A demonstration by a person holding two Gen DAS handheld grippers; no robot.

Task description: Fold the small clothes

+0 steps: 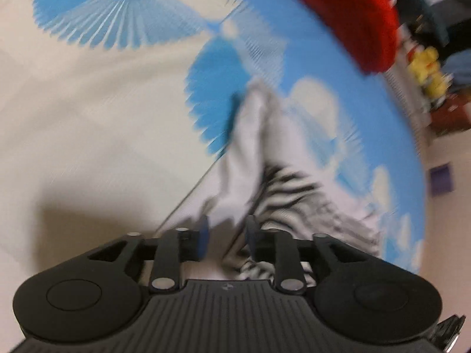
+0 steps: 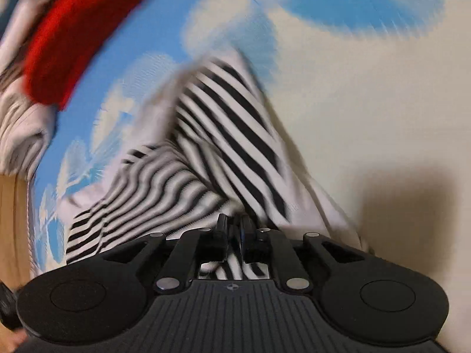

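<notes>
Left wrist view shows the left claw [image 1: 226, 239] low over a bed sheet [image 1: 88, 117] that is cream with big blue shapes. Its two blue pads [image 1: 203, 239] stand apart, so this claw is open and holds nothing. A striped shirt [image 1: 282, 182] with black and white lines lies on the sheet just past the pads. One pale part of it sticks up in a point, and some of the cloth runs under the right side of the claw. A red cloth [image 1: 359, 20] sits far off at the top right, near the edge of the sheet. Small yellow things [image 1: 426, 67] show beyond that edge, too blurry to name.

Right wrist view shows the right claw [image 2: 234, 229] with its fingers pressed close together on a fold of the striped shirt [image 2: 223, 123]. The cloth rises from the claw like a little tent and spreads down to the left on the sheet [image 2: 368, 88]. The red cloth [image 2: 73, 38] lies at the top left, apart from the shirt. More striped clothes [image 2: 20, 123] lie heaped beside the red cloth. Both pictures are blurry.
</notes>
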